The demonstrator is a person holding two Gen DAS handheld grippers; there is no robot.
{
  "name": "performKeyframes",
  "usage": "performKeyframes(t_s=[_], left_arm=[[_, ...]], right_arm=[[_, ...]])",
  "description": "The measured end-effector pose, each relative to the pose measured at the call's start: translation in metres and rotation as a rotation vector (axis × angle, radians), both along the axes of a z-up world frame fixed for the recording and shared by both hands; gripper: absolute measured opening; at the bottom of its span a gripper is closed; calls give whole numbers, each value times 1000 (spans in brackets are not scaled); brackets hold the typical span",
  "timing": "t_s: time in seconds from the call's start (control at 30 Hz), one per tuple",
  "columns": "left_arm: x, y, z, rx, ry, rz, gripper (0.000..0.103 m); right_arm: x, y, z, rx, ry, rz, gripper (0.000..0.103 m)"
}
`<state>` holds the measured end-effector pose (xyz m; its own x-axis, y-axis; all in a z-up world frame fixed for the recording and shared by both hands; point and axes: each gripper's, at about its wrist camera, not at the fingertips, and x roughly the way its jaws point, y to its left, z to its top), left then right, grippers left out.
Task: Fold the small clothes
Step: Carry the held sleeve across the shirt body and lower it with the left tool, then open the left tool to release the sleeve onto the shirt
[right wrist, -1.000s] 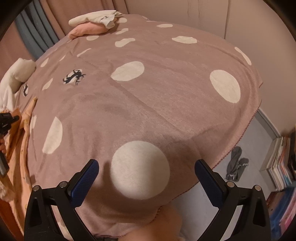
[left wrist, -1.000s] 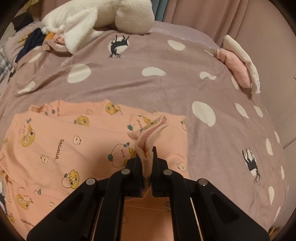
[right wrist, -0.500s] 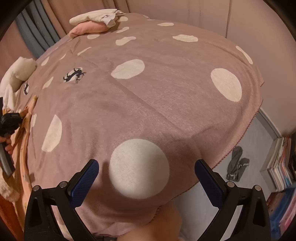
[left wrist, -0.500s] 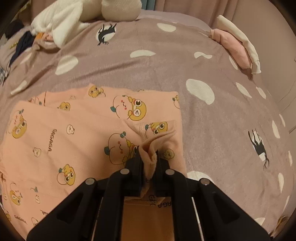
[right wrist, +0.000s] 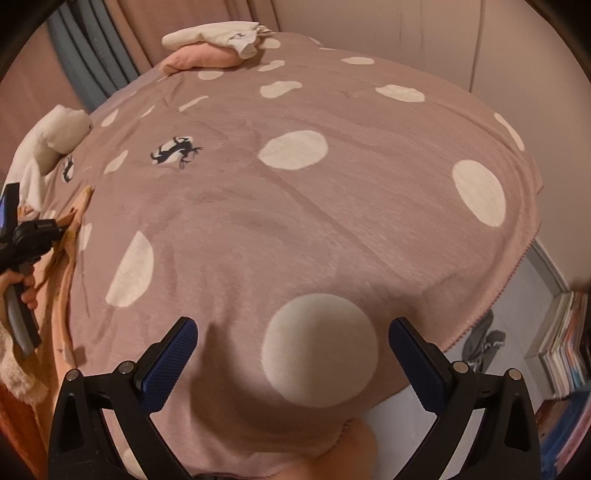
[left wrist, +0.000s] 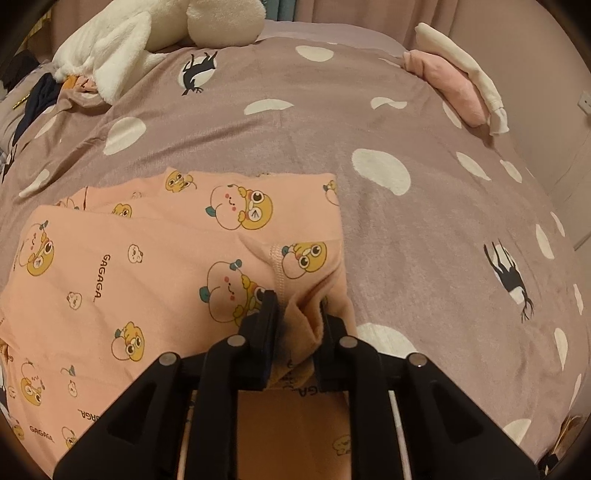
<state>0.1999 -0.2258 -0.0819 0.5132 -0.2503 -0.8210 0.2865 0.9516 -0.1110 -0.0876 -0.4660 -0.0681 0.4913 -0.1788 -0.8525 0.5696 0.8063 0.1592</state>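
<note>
A peach-pink garment [left wrist: 147,266] with cartoon prints lies folded on the spotted mauve blanket [left wrist: 406,240]. My left gripper [left wrist: 297,314] sits low over its right edge. Its jaws are opening, and a small upright fold of the pink fabric stands loosely between them, with a dark gap beside the left finger. In the right wrist view that same left gripper [right wrist: 33,236] shows at the far left in a hand, beside the garment's edge [right wrist: 70,258]. My right gripper [right wrist: 293,343] hangs open above the blanket [right wrist: 332,221] near the bed's corner, holding nothing.
A white plush toy [left wrist: 159,33] lies at the head of the bed, with dark clothes [left wrist: 40,92] to its left. Folded pink and cream clothes [left wrist: 458,81] sit at the far right corner. Past the bed edge, grey socks [right wrist: 484,343] and stacked books [right wrist: 565,343] are on the floor.
The left gripper carried the pinched pink edge down and over, so the fabric now lies flat on the garment. Its jaws have parted from a tight pinch. The right gripper stayed put.
</note>
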Motion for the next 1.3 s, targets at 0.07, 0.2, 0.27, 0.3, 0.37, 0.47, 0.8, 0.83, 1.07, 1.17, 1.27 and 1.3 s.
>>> performKeyframes(t_s=[0.07, 0.2, 0.27, 0.3, 0.37, 0.47, 0.8, 0.83, 1.07, 1.17, 1.27, 1.3], left_arm=[[-2, -2, 2, 2, 0, -17, 16], [-7, -5, 6, -35, 14, -41, 16], [-10, -7, 6, -44, 18, -52, 17], [-11, -9, 6, -41, 17, -61, 19], [-16, -12, 7, -34, 10, -98, 22], [-25, -15, 10, -11, -12, -170, 23], [-76, -6, 69, -61, -147, -361, 41], [-80, 0, 74, -54, -166, -365, 53], [-104, 68, 105, -22, -302, -237, 93], [-113, 108, 105, 55, -323, -140, 102], [-125, 145, 99, 88, -327, -65, 103], [-130, 160, 92, 99, -312, -40, 103]], right_arm=[[3, 2, 1, -4, -5, 11, 102], [6, 6, 3, -7, -9, 23, 102], [8, 8, 5, -8, -15, 30, 102], [8, 10, 6, -9, -16, 34, 102], [11, 14, 8, -13, -19, 48, 102], [14, 20, 11, -16, -26, 70, 102], [23, 47, 24, 11, -99, 197, 102], [24, 52, 26, 30, -128, 233, 102], [32, 88, 40, 68, -230, 416, 102], [34, 95, 43, 69, -241, 443, 102], [35, 100, 46, 87, -263, 474, 102], [36, 102, 47, 91, -267, 483, 102]])
